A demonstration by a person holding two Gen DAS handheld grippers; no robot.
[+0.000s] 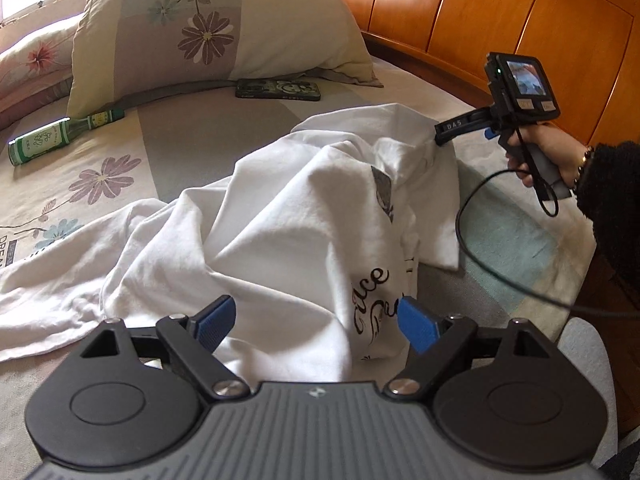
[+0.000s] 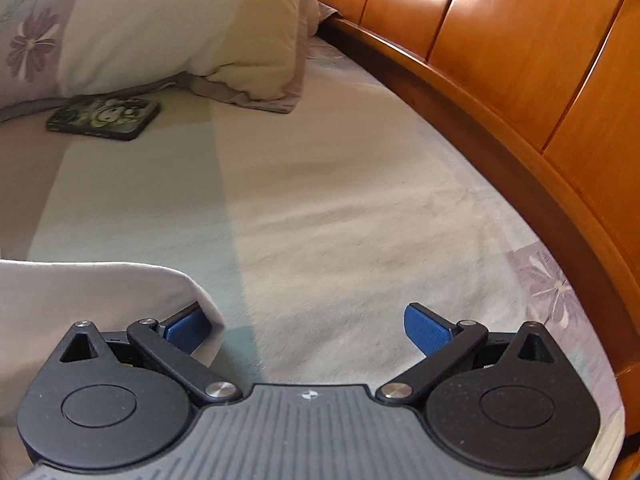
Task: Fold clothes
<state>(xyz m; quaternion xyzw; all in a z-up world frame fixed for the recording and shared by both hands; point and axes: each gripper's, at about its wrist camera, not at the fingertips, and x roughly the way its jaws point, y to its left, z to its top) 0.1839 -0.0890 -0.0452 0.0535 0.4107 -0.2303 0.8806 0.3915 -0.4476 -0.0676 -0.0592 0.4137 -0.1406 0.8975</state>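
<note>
Home bedroom: bed (image 1: 192, 136), floral pillows (image 1: 208, 28), wooden headboard (image 1: 500, 12).

Black grippers, blue-padded jaws, silver screws; fuzzy black sleeve (image 1: 612, 196), beaded bracelet (image 1: 585, 158).

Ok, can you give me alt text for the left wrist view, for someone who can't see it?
A crumpled white T-shirt lies on a floral bed sheet, with the left hand-held gripper open just above it. At right, a hand holds the right hand-held gripper at the shirt's far edge.
</note>
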